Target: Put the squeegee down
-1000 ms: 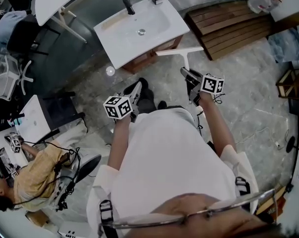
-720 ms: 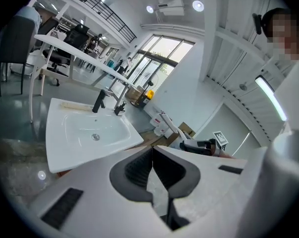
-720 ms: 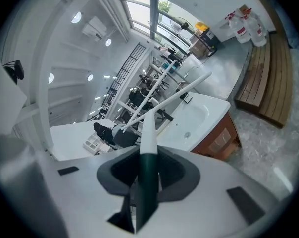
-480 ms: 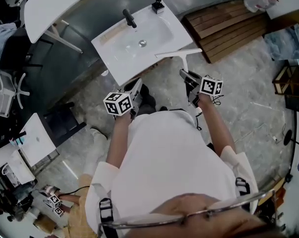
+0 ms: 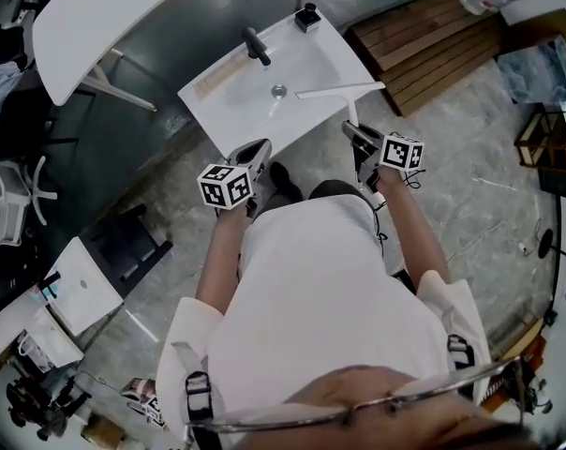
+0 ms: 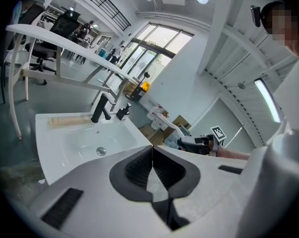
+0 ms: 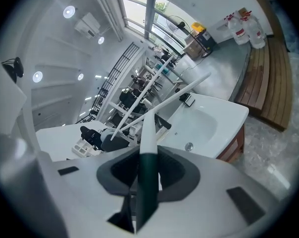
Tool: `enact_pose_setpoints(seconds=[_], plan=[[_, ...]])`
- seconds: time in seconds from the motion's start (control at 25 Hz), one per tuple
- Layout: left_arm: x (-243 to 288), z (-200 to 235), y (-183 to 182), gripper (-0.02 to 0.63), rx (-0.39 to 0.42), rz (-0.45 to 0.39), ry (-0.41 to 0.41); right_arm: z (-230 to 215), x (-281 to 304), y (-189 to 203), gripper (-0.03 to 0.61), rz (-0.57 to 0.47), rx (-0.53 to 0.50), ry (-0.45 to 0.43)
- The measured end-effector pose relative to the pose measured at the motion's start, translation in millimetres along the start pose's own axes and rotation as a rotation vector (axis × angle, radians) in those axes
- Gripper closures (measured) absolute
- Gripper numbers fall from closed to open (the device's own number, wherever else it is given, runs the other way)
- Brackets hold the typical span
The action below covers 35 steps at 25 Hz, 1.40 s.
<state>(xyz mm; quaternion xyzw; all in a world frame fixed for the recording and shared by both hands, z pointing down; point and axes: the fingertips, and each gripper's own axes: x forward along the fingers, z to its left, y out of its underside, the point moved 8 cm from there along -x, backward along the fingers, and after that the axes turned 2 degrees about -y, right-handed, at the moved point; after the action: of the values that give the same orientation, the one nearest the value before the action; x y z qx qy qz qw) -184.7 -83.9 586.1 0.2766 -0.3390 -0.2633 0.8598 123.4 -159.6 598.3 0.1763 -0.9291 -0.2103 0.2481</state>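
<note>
The squeegee (image 5: 340,89) is white and T-shaped, with a dark grip on its handle. My right gripper (image 5: 354,131) is shut on that handle, and the blade hangs over the front right part of the white sink (image 5: 229,111). In the right gripper view the handle (image 7: 148,133) runs up from between the jaws of the right gripper (image 7: 148,175) to the long blade (image 7: 186,90) above the basin (image 7: 214,125). My left gripper (image 5: 260,148) is near the sink's front edge. Seen in its own view, the left gripper (image 6: 152,150) is shut and empty.
A black faucet (image 5: 255,45) and a black soap dispenser (image 5: 308,17) stand at the back of the sink, beside a pale strip (image 5: 217,75). A slatted wooden platform (image 5: 433,45) lies to the right, and a white table (image 5: 105,7) stands at the far left.
Both grippers have moved forward to the sink. The squeegee blade, earlier over the floor in front of it, now hangs over the basin's front right part.
</note>
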Motion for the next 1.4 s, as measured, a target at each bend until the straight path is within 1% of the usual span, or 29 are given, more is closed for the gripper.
enact_pose_setpoints(seconds=[0.08,0.16,0.36,0.52,0.68,0.8,1.0,1.12,1.4], plan=[[6,3,-8,0.608,0.021,0.013,0.015,1,8,-8,0.48,-0.004,0.005,0.005],[11,6,-13,0.607,0.025,0.016,0.02,1,15,-14,0.48,-0.003,0.005,0.012],[17,13,-15,0.608,-0.006,0.006,0.017,-3,28,-30,0.48,0.007,-0.01,0.021],[24,17,-14,0.607,-0.018,0.013,-0.008,-19,39,-45,0.48,0.053,-0.033,0.026],[32,22,-17,0.607,-0.053,-0.015,-0.063,-43,50,-57,0.48,0.104,-0.035,0.025],[40,20,-21,0.607,-0.091,-0.05,-0.095,-64,58,-67,0.48,0.146,-0.048,0.029],[57,13,-23,0.607,-0.137,-0.083,-0.141,-97,73,-90,0.482,0.195,-0.069,0.04],[71,8,-29,0.607,-0.143,-0.097,-0.16,-117,87,-110,0.482,0.208,-0.098,0.042],[88,-2,-37,0.608,-0.163,-0.135,-0.202,-172,124,-131,0.482,0.266,-0.094,0.079]])
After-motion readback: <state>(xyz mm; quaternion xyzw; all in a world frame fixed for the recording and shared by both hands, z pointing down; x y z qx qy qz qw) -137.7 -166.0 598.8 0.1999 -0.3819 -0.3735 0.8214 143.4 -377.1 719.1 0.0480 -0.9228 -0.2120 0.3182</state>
